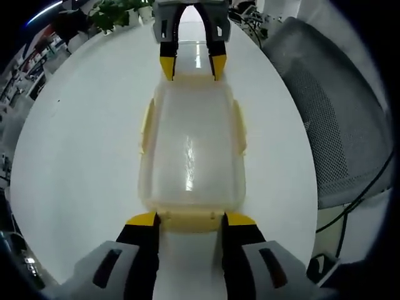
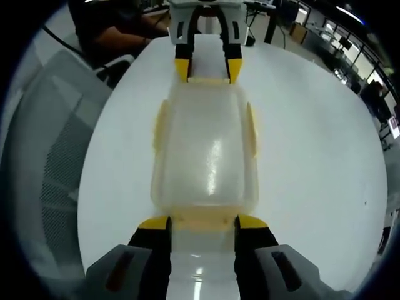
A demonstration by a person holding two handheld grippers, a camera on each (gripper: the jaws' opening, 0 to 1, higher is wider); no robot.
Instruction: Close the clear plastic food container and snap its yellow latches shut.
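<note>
The clear plastic food container (image 1: 190,144) (image 2: 205,150) lies lengthwise on the white table (image 1: 81,156) (image 2: 312,156) with its lid on. Yellow side latches (image 1: 147,125) (image 2: 251,128) run along both long sides. My left gripper (image 1: 190,220) is open at the near end in the left gripper view, its yellow-tipped fingers flanking the yellow end latch (image 1: 190,222). At the opposite end my right gripper (image 2: 203,222) is open too, either side of that end's latch (image 2: 203,220). Each gripper also appears at the far end of the other's view: right gripper (image 1: 192,65), left gripper (image 2: 208,69).
A grey mesh chair (image 1: 331,125) (image 2: 50,156) stands close against the table's edge beside the container. A black cable (image 1: 356,200) hangs by it. A green plant (image 1: 112,12) and a seated person (image 2: 112,31) are beyond the table's far ends.
</note>
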